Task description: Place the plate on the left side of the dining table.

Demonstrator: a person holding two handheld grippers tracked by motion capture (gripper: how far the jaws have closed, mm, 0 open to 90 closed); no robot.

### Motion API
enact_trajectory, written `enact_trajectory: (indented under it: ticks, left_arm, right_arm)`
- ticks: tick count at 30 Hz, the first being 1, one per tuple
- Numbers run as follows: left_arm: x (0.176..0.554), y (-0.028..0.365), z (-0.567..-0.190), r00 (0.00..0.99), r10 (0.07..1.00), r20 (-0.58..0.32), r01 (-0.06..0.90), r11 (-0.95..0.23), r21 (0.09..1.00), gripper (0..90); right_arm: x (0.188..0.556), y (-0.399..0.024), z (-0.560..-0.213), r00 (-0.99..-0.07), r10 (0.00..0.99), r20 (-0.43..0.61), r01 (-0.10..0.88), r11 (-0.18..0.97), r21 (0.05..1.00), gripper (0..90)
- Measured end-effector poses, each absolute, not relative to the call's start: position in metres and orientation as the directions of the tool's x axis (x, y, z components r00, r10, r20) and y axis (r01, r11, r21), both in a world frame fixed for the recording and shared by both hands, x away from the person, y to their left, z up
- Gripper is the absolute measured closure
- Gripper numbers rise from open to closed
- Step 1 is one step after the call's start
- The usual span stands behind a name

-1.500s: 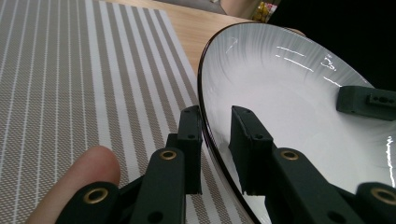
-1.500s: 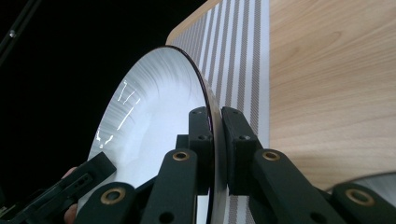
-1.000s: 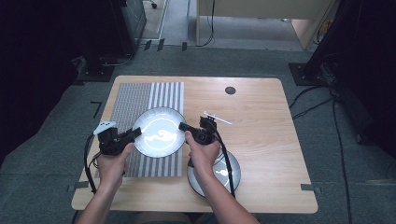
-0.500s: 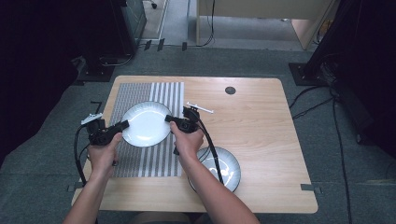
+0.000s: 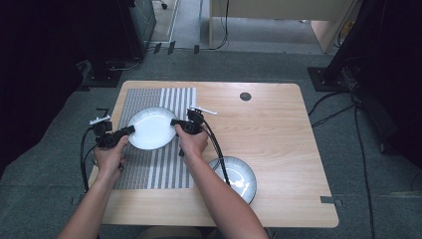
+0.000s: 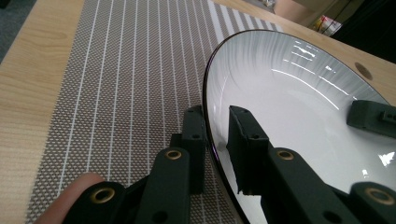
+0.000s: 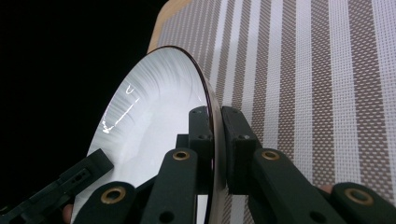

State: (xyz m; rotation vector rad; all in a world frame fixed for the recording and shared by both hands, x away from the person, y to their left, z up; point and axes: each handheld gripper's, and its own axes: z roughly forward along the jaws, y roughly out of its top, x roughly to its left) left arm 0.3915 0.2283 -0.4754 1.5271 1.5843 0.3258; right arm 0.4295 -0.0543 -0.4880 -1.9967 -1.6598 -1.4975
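Note:
A white plate with a dark rim (image 5: 150, 128) is held by both grippers over the far part of the striped placemat (image 5: 154, 167). My left gripper (image 5: 130, 130) is shut on the plate's left rim, one jaw inside and one outside. My right gripper (image 5: 174, 123) is shut on the opposite rim. In the left gripper view my left gripper (image 6: 216, 135) pinches the plate (image 6: 289, 107), with the right gripper's jaw tip on the far edge. In the right gripper view my right gripper (image 7: 217, 135) clamps the plate (image 7: 154, 107). Whether the plate touches the mat I cannot tell.
A second plate with a dark rim (image 5: 234, 177) lies on the wooden table (image 5: 278, 129) under the right forearm, near the front edge. A small black disc (image 5: 245, 96) sits at the back. Cables trail from both grippers toward the person.
Both hands have carried the plate to the left and a little farther back over the placemat, away from the second plate. Both grips have stayed on the rim.

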Motion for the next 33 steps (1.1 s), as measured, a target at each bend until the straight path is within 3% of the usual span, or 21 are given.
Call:
enact_trajectory:
  ticks: [15,33]
  left_arm:
    - [0.417,0.224,-0.494,0.120,0.920,-0.374,0.676,0.201,0.709,77.9]
    - [0.424,0.228,-0.510,0.109,0.920,-0.377,0.696,0.200,0.690,77.9]
  right_arm:
    - [0.458,-0.052,-0.518,-0.097,0.653,0.751,0.789,-0.410,0.458,84.2]
    - [0.462,-0.047,-0.528,-0.101,0.686,0.721,0.789,-0.386,0.478,84.0]
